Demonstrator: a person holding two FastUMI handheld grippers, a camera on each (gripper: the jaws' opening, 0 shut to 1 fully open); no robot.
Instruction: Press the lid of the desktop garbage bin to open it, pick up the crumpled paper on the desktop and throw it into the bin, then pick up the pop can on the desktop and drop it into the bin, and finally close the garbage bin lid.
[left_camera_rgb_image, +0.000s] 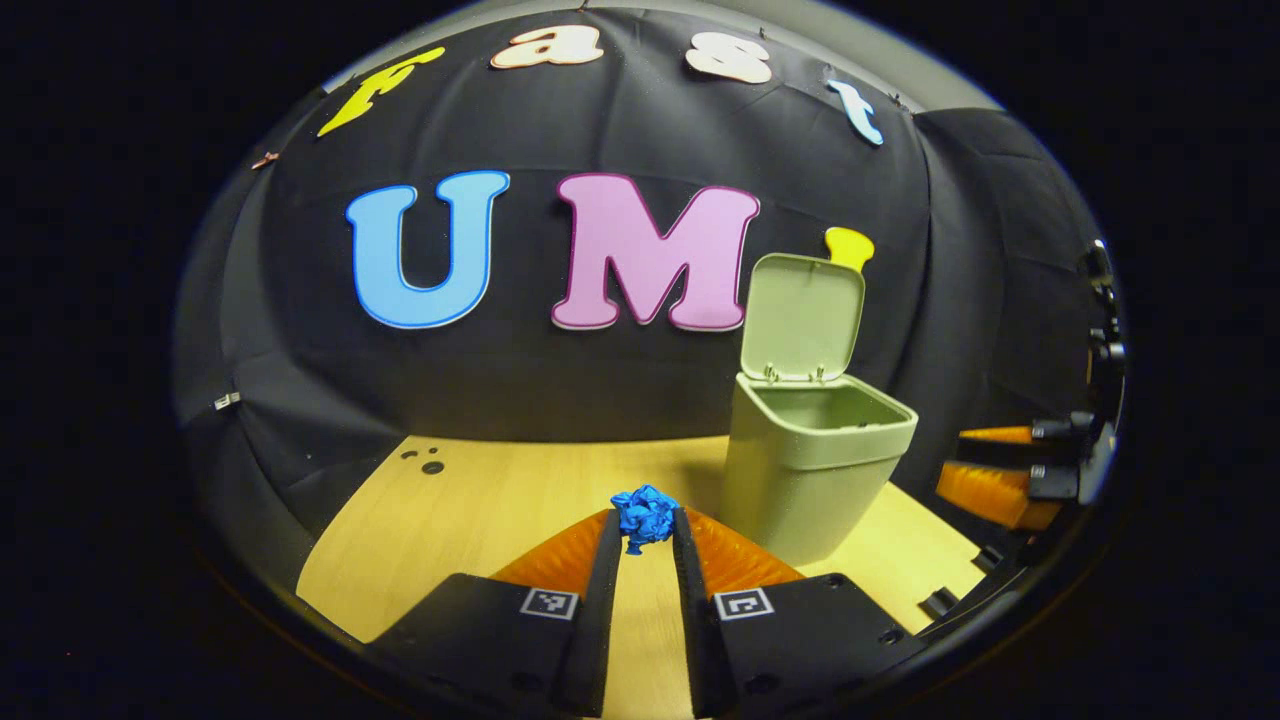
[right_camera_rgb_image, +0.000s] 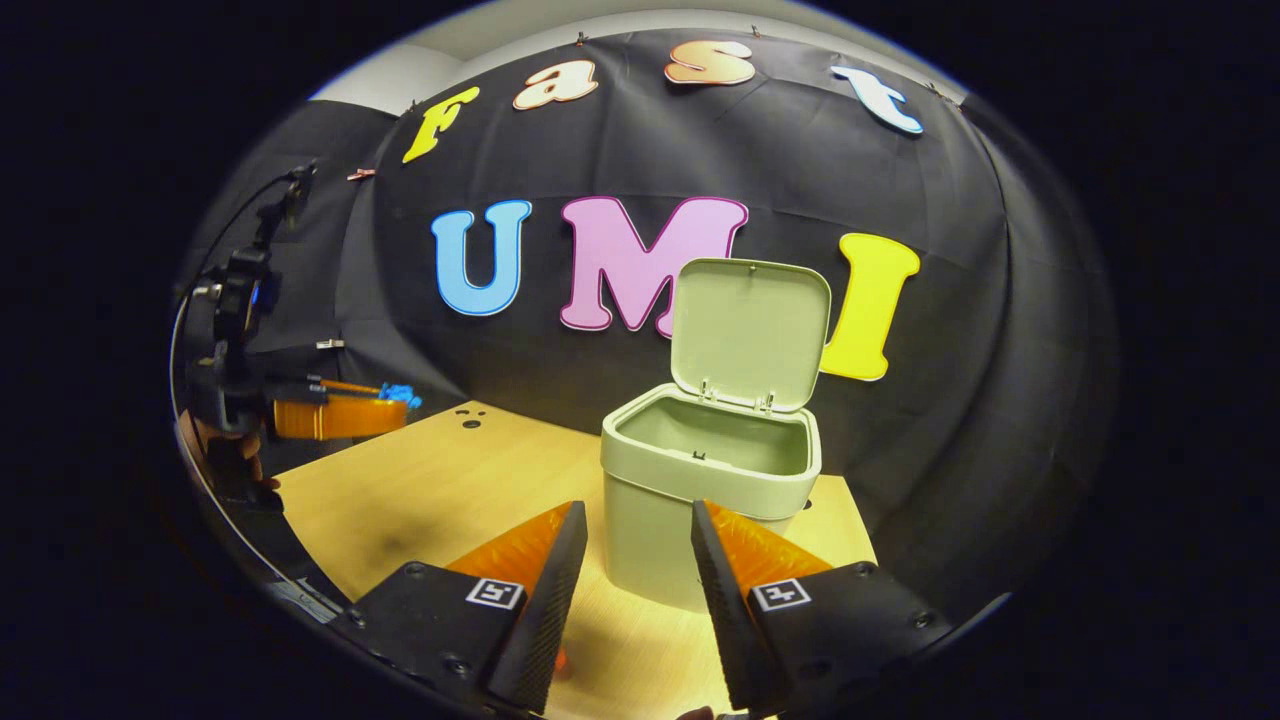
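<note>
**Two grippers up, one with the blue paper, bin lid raised**

Two fingers of the left gripper (left_camera_rgb_image: 646, 522) reached up from six o'clock in the left gripper view, narrowed to a slim gap, and the crumpled paper (left_camera_rgb_image: 645, 516), a bright blue wad, sat pinched between their tips, with both tips touching it. Below the wad, the pale wooden desktop (left_camera_rgb_image: 480, 510) showed through the gap between the fingers. Out toward three o'clock from the paper stood the garbage bin (left_camera_rgb_image: 805, 470), a pale green box on the desktop, just beside the right-hand finger in that view. Its lid (left_camera_rgb_image: 802, 315) stood upright on the rear hinge, at about one o'clock, leaving the mouth open. Farther out, near three o'clock at the edge of the view, the right gripper (left_camera_rgb_image: 1000, 465) showed side-on with its fingers apart.

In the right gripper view, that gripper (right_camera_rgb_image: 630, 520) rose from six o'clock with its jaws spread wide and nothing between them. Just beyond its tips, toward twelve to one o'clock, stood the bin (right_camera_rgb_image: 700, 500) with its lid (right_camera_rgb_image: 750, 335) tilted back and the inside bare as far as could be seen. Well off at nine o'clock, the left gripper (right_camera_rgb_image: 400, 400) hung above the desktop (right_camera_rgb_image: 440, 480) with the blue paper (right_camera_rgb_image: 400, 393) at its tips, and part of a hand (right_camera_rgb_image: 225, 440) showed behind it.
</note>
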